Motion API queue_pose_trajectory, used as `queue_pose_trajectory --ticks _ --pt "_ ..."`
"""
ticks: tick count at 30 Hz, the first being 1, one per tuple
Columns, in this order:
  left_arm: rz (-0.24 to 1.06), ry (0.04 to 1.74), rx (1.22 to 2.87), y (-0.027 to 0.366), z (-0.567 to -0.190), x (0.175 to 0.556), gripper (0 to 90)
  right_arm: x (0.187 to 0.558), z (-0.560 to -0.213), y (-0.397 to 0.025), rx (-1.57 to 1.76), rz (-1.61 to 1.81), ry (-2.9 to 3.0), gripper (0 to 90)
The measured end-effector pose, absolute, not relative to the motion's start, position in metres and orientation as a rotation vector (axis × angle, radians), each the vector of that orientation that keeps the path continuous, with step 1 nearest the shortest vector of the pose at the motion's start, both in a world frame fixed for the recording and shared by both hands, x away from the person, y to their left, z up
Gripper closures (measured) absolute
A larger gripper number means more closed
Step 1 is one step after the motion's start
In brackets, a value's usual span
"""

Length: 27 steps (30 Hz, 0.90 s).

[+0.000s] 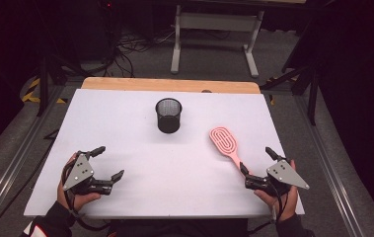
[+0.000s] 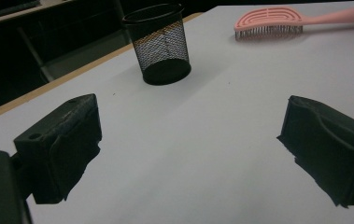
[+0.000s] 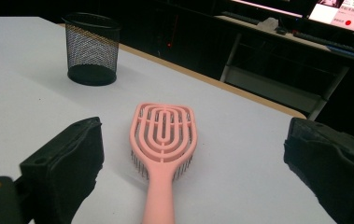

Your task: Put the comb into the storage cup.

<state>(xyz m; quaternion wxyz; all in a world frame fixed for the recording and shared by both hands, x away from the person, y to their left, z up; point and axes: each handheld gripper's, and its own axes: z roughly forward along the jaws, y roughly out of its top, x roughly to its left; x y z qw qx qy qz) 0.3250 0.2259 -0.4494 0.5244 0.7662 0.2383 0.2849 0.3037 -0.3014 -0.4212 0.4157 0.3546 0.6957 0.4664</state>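
Observation:
A pink hairbrush [image 1: 225, 142] lies bristles down on the white table [image 1: 140, 187], right of centre, its handle pointing toward my right gripper [image 1: 257, 162]. That gripper is open, and in the right gripper view the brush [image 3: 164, 135] runs up between the wide-apart jaws, closer to the left one. My right gripper [image 3: 198, 163] grips nothing. A black mesh cup [image 1: 168, 114] stands upright at the middle back. My left gripper [image 1: 110, 161] rests open at the front left, empty. The left gripper view has the cup [image 2: 160, 44] and brush [image 2: 270, 21] far ahead of the gripper [image 2: 191, 144].
A wooden strip [image 1: 169, 85] borders the table's far edge. Beyond it stand a white-legged desk frame [image 1: 214, 29] and floor cables [image 1: 125, 49]. Metal rails run along both sides of the table. Bare tabletop stretches between the two grippers and around the cup.

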Motion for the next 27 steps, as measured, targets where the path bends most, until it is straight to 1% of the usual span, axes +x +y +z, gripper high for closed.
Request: queue_pose_trajectory --ticks 17,27 --pt "0.663 0.566 1.87 0.224 -0.454 0.328 5.9 0.317 -0.424 -0.299 0.978 1.114 1.83 5.5" --pt "0.657 0.579 1.882 0.226 -0.456 0.329 5.9 0.329 -0.412 -0.3 1.06 1.059 1.944 7.3"
